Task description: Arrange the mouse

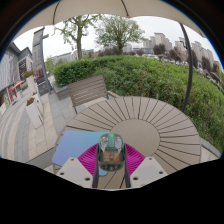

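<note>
The tool (111,160) is gripping a greenish translucent plastic mouse (110,150) between its pink pads, over the round slatted wooden bench (150,118). Its smooth shell is risking slipping out if pressure eases.

- A small computer mouse with a translucent, glassy grey-green shell and a reddish patch at its middle (110,150) stands between the two fingers of the gripper (110,162).
- It is held upright on end, its long axis pointing up and away from the fingers.
- The magenta pads flank it at left and right and appear to press on both its sides.
- It sits above the near edge of a round slatted wooden table (150,125), beside a pale blue rectangular mat (72,145) lying flat on that table.
</note>
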Motion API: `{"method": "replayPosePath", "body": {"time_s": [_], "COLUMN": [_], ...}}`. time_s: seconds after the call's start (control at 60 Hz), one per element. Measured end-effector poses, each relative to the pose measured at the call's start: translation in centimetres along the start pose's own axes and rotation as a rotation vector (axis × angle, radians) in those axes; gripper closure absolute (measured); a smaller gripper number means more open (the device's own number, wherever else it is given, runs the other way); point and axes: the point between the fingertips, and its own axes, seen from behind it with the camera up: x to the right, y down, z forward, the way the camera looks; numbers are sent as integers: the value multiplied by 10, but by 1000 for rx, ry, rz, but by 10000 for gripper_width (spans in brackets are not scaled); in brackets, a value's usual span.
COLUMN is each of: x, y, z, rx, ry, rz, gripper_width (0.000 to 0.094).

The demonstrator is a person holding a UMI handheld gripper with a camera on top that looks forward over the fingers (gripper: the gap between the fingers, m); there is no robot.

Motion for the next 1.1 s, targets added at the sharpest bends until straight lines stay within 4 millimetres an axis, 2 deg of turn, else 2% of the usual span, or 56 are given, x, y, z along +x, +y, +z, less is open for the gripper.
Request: {"method": "replayPosePath", "body": {"time_s": [0.05, 0.117, 0.167, 0.233, 0.3, 0.4, 0.45, 0.5, 0.533, 0.583, 0.6, 0.65, 0.717, 0.833, 0.933, 1.05, 1.1], "x": [-27, -64, -86, -106, -114, -123, -124, -124, -121, -123, -125, -130, -131, -126, -133, -112, -104], "y": [-15, -21, -13, 4, 29, 59, 68, 66, 69, 68, 66, 55, 39, 22, 6, -7, -4], "z": [18, 48, 73, 103, 128, 151, 153, 152, 149, 142, 138, 125, 97, 28, -25, -72, -85], "rx": [17, 12, -11, -42, -87, -152, -173, -165, -178, -188, -189, -193, -201, -247, -249, -217, -218], "ry": [-6, -15, -13, 14, 52, 100, 124, 145, 161, 171, 170, 170, 176, 217, 176, 198, 203], "rz": [-8, -3, -9, -35, -60, -60, -50, -27, -10, 27, 45, 85, 100, 112, 111, 95, 115], "gripper_width": [574, 572, 572, 560, 547, 523, 492, 465, 370, 120, 68, 109, 76, 75, 75, 81, 80]}}
